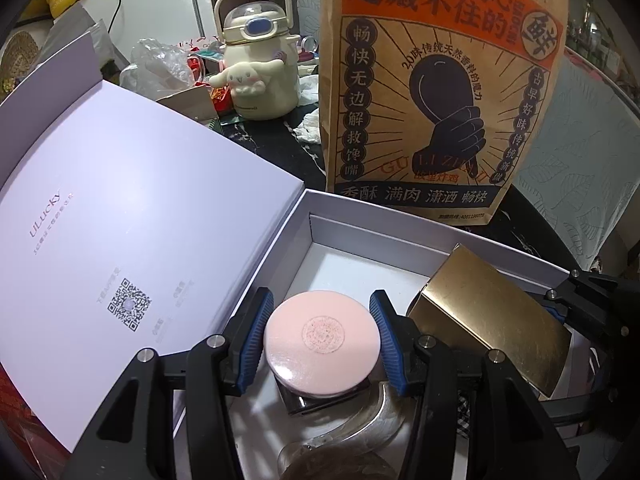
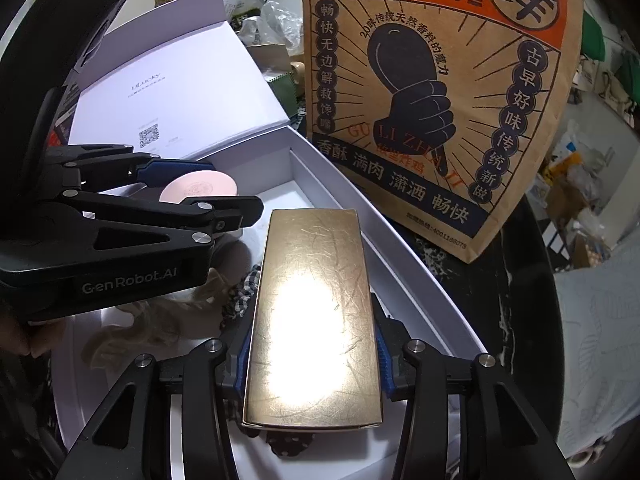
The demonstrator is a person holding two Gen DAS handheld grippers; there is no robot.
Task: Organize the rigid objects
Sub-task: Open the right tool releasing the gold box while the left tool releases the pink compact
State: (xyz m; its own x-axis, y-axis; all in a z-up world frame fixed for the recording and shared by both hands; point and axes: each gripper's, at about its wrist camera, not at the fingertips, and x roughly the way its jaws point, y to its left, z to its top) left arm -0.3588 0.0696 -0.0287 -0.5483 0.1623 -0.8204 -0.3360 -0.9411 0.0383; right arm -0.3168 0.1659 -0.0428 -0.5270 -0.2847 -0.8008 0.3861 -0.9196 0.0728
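Note:
My left gripper (image 1: 321, 334) is shut on a round pink-lidded compact (image 1: 321, 347), held over the open white box (image 1: 400, 224). The compact also shows in the right wrist view (image 2: 200, 189), between the left gripper's fingers (image 2: 224, 204). My right gripper (image 2: 312, 356) is shut on a gold rectangular box (image 2: 312, 320), held lengthwise above the white box's (image 2: 400, 264) right side. The gold box also shows in the left wrist view (image 1: 492, 316), to the right of the compact. A hair piece and checked fabric (image 2: 236, 296) lie inside the white box under the grippers.
The box's white lid (image 1: 132, 216) stands open on the left. A tall printed paper bag (image 1: 440, 92) stands right behind the box. A cream character kettle (image 1: 256, 68), plastic wrap and clutter sit behind on the dark table.

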